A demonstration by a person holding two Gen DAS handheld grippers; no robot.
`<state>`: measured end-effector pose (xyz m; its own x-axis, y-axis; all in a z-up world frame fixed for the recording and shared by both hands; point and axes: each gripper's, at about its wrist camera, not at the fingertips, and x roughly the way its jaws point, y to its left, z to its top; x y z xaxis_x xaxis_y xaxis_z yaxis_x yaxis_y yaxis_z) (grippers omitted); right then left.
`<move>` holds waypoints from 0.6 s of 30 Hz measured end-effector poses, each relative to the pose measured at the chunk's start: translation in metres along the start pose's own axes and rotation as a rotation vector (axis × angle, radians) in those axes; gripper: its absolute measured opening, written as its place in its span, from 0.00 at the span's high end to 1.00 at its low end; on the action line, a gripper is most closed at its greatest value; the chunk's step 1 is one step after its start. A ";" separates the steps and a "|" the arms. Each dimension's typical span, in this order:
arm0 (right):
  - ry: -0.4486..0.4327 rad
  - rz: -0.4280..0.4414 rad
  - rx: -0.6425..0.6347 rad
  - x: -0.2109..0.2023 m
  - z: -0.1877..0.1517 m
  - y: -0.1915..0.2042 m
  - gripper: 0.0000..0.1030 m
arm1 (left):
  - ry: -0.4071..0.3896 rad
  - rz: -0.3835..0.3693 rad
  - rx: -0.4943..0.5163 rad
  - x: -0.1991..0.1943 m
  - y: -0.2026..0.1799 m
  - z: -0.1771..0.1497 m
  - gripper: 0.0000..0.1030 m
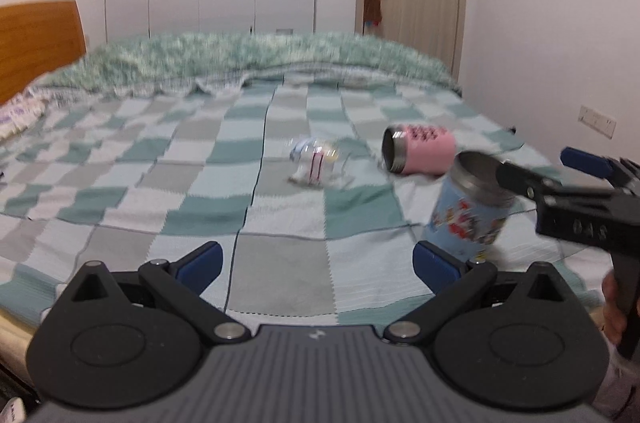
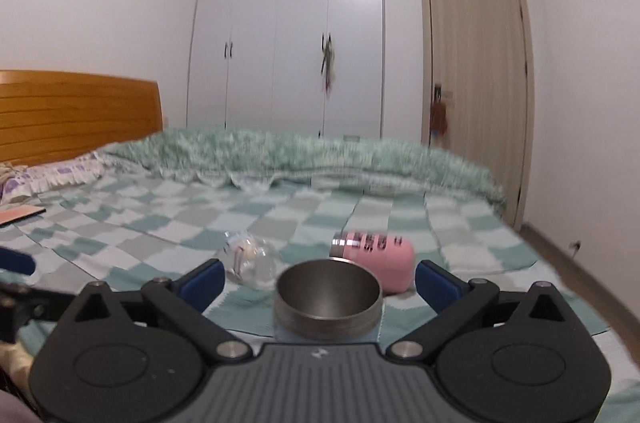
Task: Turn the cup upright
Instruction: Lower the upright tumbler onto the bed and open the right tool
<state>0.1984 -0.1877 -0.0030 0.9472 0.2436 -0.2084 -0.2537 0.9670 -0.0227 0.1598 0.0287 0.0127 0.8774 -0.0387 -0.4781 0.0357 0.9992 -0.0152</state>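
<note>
Left wrist view, left tongs (image 1: 318,261): spread wide apart, empty, low over the checked bedspread (image 1: 280,263).
Left wrist view, blue cup (image 1: 468,207): stands mouth-up, slightly tilted, near the right edge of the bed; steel-lined, printed blue wall.
Left wrist view, right tongs (image 1: 536,171): reach in from the right at rim level; one finger crosses the mouth, the other lies well outside the wall, so no clamp is evident.
Left wrist view, pink cup (image 1: 418,149): on its side, mouth toward the left, just behind the blue cup.
Left wrist view, clear glass (image 1: 316,163): lying down near mid-bed; blurred.
Right wrist view, right tongs (image 2: 318,283): fingers set wide, the blue cup (image 2: 326,303) between them with gaps on both sides.
Right wrist view, pink cup (image 2: 376,261): still lying, beyond the blue cup; the clear glass (image 2: 250,257) lies to its left.
Handling, judged: steel cups rigid, light, smooth-walled and prone to roll on soft bedding; grip across the body near the mouth. Glass fragile and slippery.
</note>
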 end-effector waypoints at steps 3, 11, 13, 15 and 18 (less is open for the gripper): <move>-0.061 -0.018 0.000 -0.043 -0.001 0.008 0.00 | -0.075 0.002 -0.008 -0.034 -0.008 -0.010 0.00; -0.144 -0.057 0.001 -0.146 -0.021 0.037 0.00 | -0.232 0.025 -0.023 -0.109 -0.025 -0.055 0.00; -0.155 -0.066 0.010 -0.165 -0.024 0.040 0.00 | -0.258 0.034 -0.031 -0.125 -0.026 -0.065 0.00; -0.161 -0.076 0.019 -0.180 -0.026 0.043 0.00 | -0.277 0.034 -0.030 -0.137 -0.025 -0.073 0.00; -0.162 -0.080 0.036 -0.194 -0.032 0.041 0.00 | -0.308 0.031 -0.015 -0.146 -0.023 -0.080 0.00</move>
<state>-0.0019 -0.1981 0.0052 0.9839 0.1722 -0.0472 -0.1723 0.9850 0.0030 -0.0073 0.0115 0.0125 0.9818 -0.0049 -0.1899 0.0013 0.9998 -0.0188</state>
